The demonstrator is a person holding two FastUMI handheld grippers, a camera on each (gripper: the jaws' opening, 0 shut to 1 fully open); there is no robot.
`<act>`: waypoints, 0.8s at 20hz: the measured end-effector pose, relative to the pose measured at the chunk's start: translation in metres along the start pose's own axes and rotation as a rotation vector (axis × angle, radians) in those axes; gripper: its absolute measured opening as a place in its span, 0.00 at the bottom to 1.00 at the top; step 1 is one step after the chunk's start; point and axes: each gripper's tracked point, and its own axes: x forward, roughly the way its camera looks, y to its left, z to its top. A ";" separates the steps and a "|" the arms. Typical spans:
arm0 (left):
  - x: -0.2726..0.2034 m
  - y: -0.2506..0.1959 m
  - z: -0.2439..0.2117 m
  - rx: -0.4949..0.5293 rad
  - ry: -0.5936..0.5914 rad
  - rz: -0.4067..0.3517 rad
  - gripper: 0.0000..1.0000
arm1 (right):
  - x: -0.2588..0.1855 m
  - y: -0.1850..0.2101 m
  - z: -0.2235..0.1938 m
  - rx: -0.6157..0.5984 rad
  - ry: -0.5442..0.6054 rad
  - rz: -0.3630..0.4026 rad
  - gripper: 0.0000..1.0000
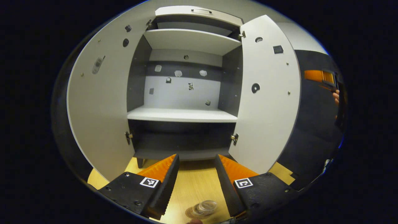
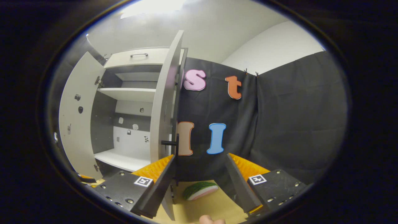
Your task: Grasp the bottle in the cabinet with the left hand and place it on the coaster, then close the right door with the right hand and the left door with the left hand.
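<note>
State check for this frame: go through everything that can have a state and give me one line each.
Left door: swung wide open.
Right door: open.
Cabinet shelves: bare.
Bottle: out of the cabinet, on the coaster on the table.
Left gripper: open, empty.
Right gripper: open, empty, near the right door's edge.

Bystanders on the table and in the booth

A wooden tabletop [image 2: 214, 207] runs pale and bare under both views; on it, in the right gripper view, lies a watermelon-slice toy [image 2: 199, 190], green rind up, pink flesh below, near the black cloth wall [image 2: 292, 124]; above the cloth a white room wall [image 2: 273, 49] shows; small stickers [image 1: 178, 73] dot the back panel in the left gripper view.
</note>
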 end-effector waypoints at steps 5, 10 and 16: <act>-0.007 0.027 0.079 0.056 -0.083 0.096 0.76 | 0.011 0.003 -0.001 0.010 -0.004 0.012 0.93; -0.019 0.057 0.138 0.035 -0.133 0.201 1.00 | 0.022 0.017 -0.014 0.043 0.024 0.044 0.96; -0.049 0.091 0.169 -0.044 -0.171 0.321 0.98 | 0.030 0.017 -0.022 0.060 0.041 0.049 0.93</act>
